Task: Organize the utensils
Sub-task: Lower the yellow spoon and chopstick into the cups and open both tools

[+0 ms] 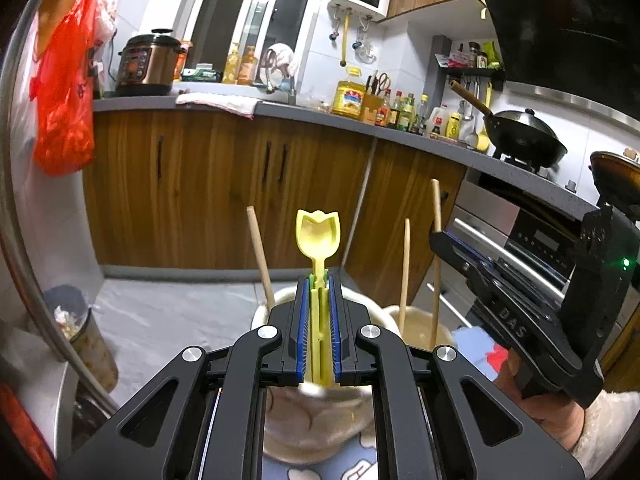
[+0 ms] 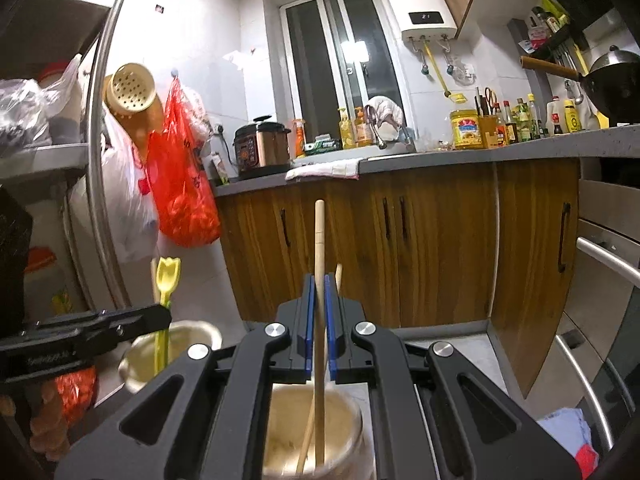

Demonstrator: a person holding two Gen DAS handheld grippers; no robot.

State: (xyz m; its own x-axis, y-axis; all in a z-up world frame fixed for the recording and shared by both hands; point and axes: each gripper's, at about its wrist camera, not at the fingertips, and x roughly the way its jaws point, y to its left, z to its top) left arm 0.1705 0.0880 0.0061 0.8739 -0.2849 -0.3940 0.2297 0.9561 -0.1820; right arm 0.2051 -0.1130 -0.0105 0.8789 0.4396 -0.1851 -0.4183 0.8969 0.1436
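left gripper (image 1: 319, 300) clamps spoon (image 1: 319, 236), right gripper (image 2: 319, 300) clamps chopstick (image 2: 319, 240); keep both upright, lower each into its cup (image 2: 316, 420).

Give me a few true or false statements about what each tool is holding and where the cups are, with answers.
1. The left tool grips a yellow tulip-shaped plastic spoon. True.
2. The right tool is open and holds nothing. False: it is shut on a light wooden chopstick.
3. That chopstick reaches down into a beige cup. True.
4. The spoon lies flat on the counter. False: it stands upright over another beige cup.
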